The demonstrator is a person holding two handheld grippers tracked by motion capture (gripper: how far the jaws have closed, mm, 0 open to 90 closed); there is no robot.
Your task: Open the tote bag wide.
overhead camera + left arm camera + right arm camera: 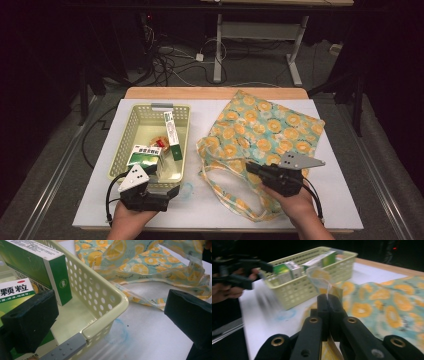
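Right gripper [328, 302] clamped on bag strap [322, 280], bag [265, 130] at twelve o'clock; left gripper [110, 322] jaws apart, astride basket [105, 297] corner.

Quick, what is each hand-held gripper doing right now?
Left hand-held gripper: open, jaws wide apart astride the basket corner, holding nothing.
Right hand-held gripper: shut on the bag strap.

Tote bag [265, 127]: thin printed cloth, matt, creased. Basket [100, 293]: perforated plastic, smooth, slight sheen, with a grey studded handle grip. Cartons [37, 262]: glossy printed card. Desk [210, 205]: matt white sheet, wood edge. Gripper [328, 306] jaws: matt black.
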